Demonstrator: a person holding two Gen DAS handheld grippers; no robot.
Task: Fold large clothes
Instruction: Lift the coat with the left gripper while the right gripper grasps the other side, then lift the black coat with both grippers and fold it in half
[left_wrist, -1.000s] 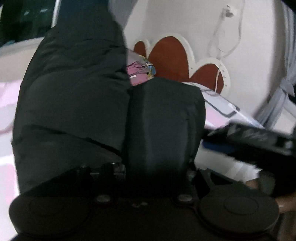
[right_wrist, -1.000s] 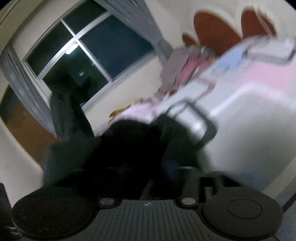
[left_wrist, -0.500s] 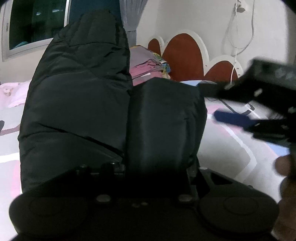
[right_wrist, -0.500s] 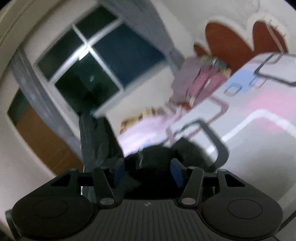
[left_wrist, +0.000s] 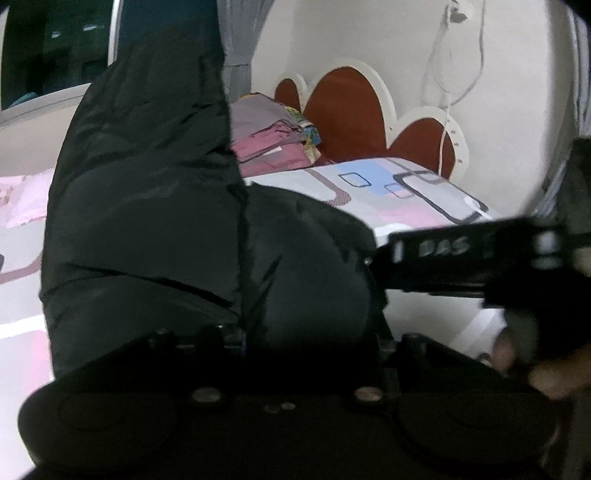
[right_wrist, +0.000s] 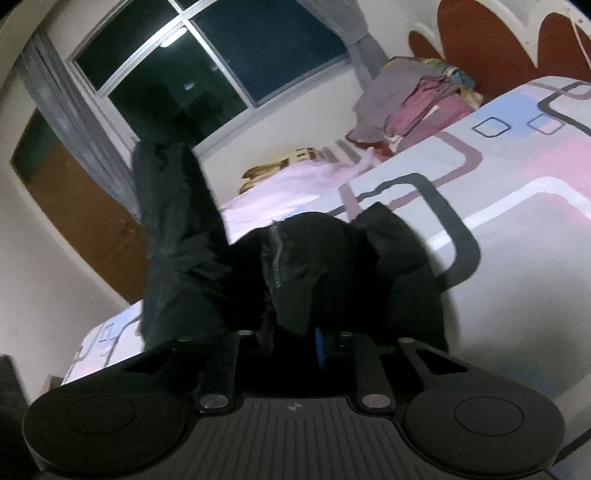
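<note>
Bunching up over both cameras, the black padded jacket is lifted off the bed, its quilted bulk rising in front of the left view and hiding that tool's fingertips completely. The left gripper is buried in the cloth; its fingers have just been opening a little, with jacket fabric between them, and the pads appear still closed on it, though the contact itself is covered. In the right view the jacket's zipper edge hangs down into the right gripper, whose fingers have just been closing; one blue pad shows pressed against a fold of the fabric, so the fingers stand nearly together, pinching cloth. A sleeve or loose part of the jacket stands up to the left in that view. From the left camera the right gripper comes in level from the right edge, its tip at the jacket's side, with the person's fingers wrapped under its handle. Beyond lie the patterned bed sheet, a stack of folded clothes, the red scalloped headboard, a dark window and grey curtains.
</note>
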